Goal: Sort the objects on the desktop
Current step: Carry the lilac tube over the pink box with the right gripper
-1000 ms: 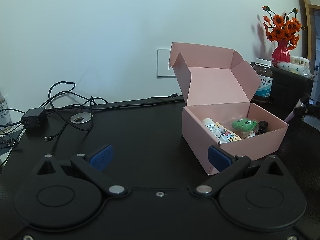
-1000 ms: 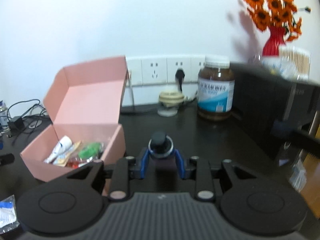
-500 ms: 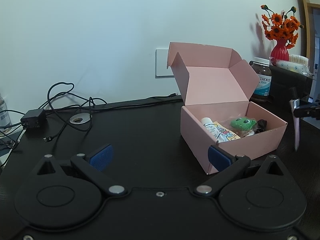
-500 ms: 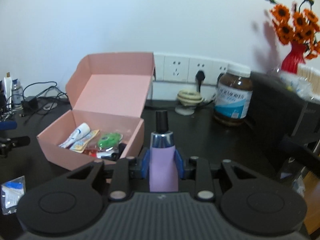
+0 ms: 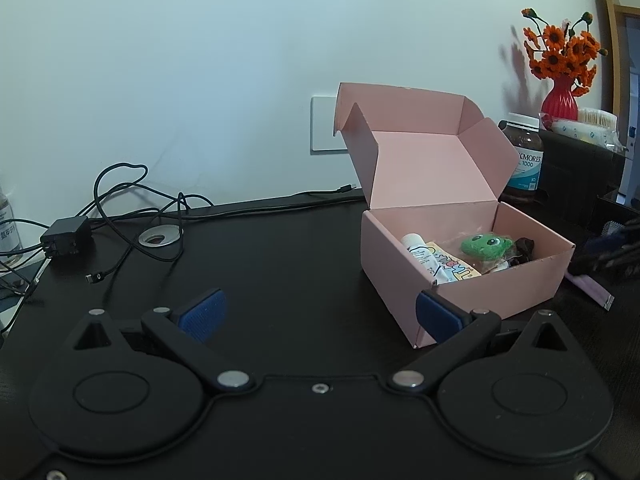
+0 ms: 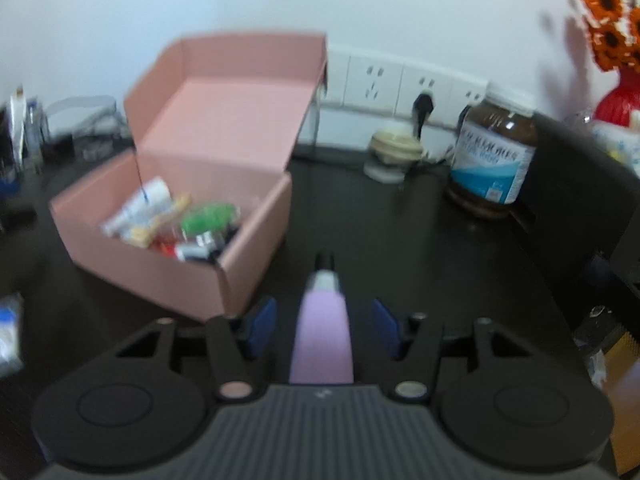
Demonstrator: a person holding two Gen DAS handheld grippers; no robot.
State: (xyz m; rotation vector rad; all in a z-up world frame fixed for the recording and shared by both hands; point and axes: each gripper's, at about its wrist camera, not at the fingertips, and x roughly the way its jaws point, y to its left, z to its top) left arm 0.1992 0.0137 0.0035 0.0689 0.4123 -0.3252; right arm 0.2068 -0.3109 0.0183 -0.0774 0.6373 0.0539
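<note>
Now right gripper (image 6: 323,326) wide around tube (image 6: 321,340).

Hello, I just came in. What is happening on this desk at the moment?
A person is sorting small desk items into an open pink box with two handheld grippers. The right gripper is open, and a lilac tube lies between its fingers, beside the box, not in it. The left gripper is open and empty, near the box's front corner. The box already holds a white tube, a green plush toy and other small things.
</note>
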